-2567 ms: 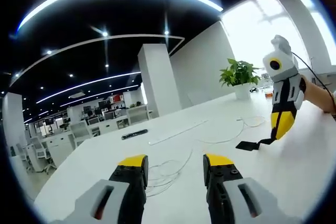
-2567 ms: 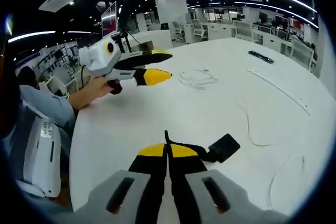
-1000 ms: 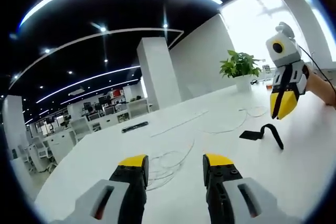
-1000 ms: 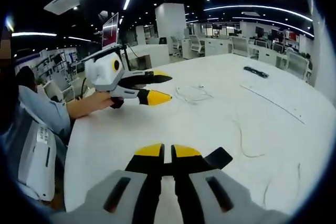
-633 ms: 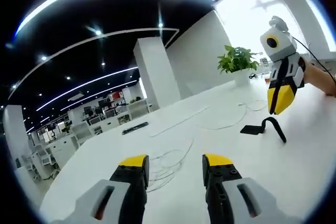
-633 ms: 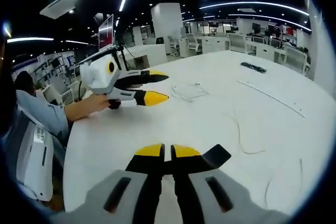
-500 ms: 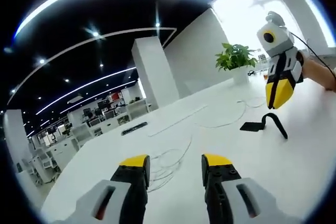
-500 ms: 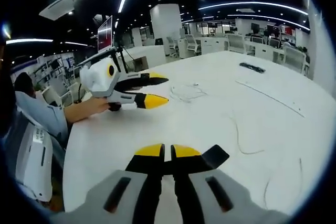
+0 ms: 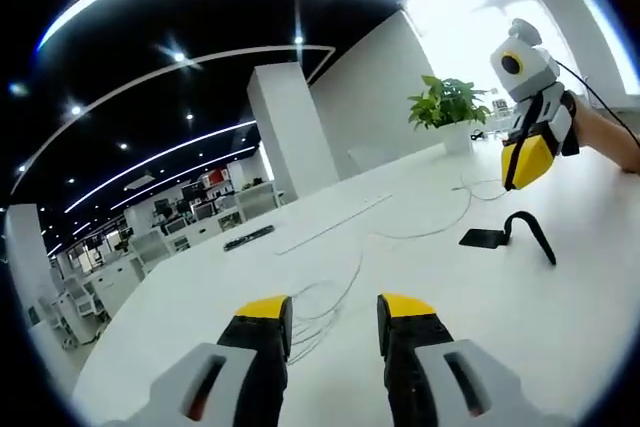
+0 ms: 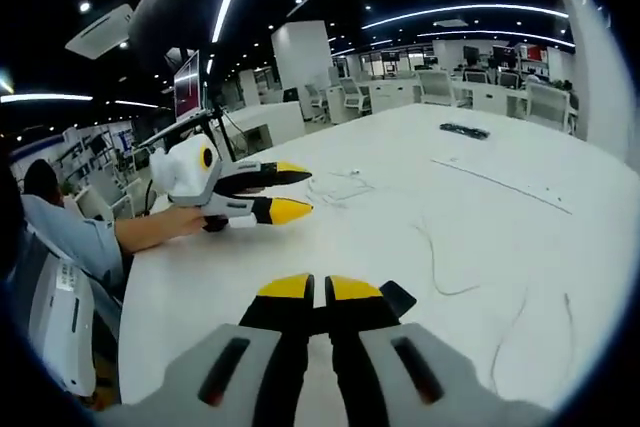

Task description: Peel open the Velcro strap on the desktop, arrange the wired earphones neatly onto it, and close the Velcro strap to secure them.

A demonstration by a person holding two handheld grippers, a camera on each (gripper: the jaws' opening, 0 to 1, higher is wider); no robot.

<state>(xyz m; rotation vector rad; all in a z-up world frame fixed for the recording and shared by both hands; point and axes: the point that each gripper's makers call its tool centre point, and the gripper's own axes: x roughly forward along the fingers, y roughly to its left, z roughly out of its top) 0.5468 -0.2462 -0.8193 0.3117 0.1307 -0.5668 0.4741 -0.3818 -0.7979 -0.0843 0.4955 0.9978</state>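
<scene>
Right now the black Velcro strap [image 9: 508,234] lies arched on the white desktop [image 9: 560,317], its flat end down. My right gripper [image 10: 318,290] is closed, and whether it pinches the strap I cannot tell. The thin white wired earphones [image 9: 330,299] lie loose beyond my left gripper [image 9: 331,313], its jaws parted and empty.

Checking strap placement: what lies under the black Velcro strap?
The black Velcro strap rests on the bare white desktop, its flat end down and the other arching up. The white earphone cable lies apart. The right gripper covers part of it.
</scene>
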